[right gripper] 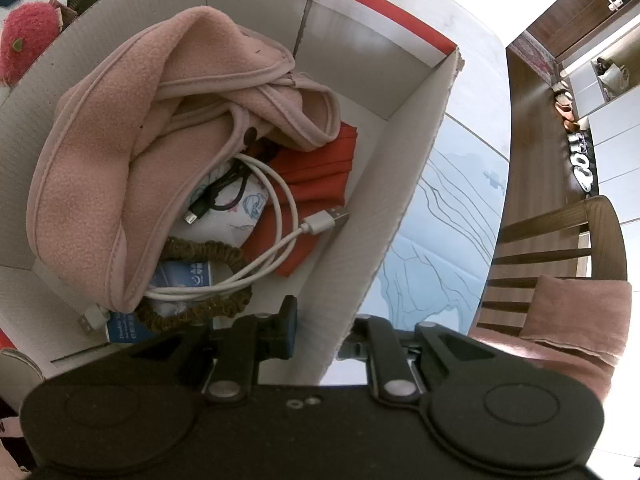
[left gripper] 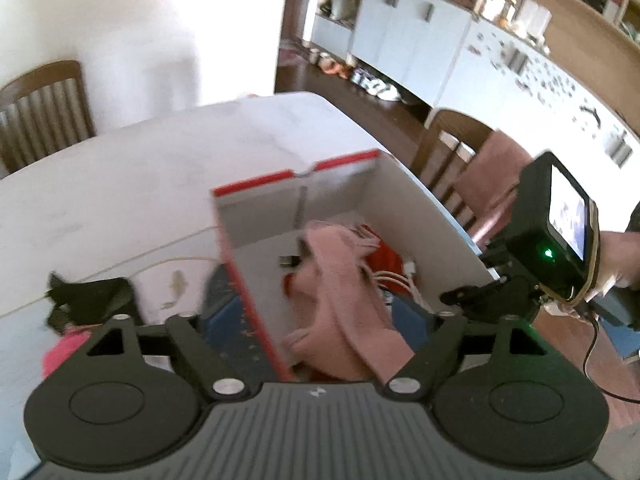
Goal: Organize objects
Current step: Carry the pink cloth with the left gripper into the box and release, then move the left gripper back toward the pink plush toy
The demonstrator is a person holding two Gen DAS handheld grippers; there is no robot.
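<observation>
Left wrist view: your left gripper (left gripper: 316, 320) was spread wide over the near end of the box (left gripper: 248, 280), one finger outside its red-edged left wall, the other over the inside. The box sat on the white table (left gripper: 140, 184), with a pink fleece (left gripper: 340, 300) heaped in it (frame was blurry, contents hard to read). Your right gripper (left gripper: 460, 296) was at the box's right wall; from here I couldn't tell its state. A black strap (left gripper: 88, 296) lay on the table left of the box.

Right wrist view: your right gripper (right gripper: 320, 328) straddled the box wall (right gripper: 380, 220), left finger (right gripper: 286, 324) inside, right one outside; whether it actually pinched the wall, I couldn't tell. Inside the box lay the pink fleece (right gripper: 112, 152), a white cable (right gripper: 280, 240), a black cable (right gripper: 216, 196), a brown scrunchie (right gripper: 208, 256) and red cloth (right gripper: 316, 176). A red plush (right gripper: 28, 40) sat outside, beyond the far wall.
</observation>
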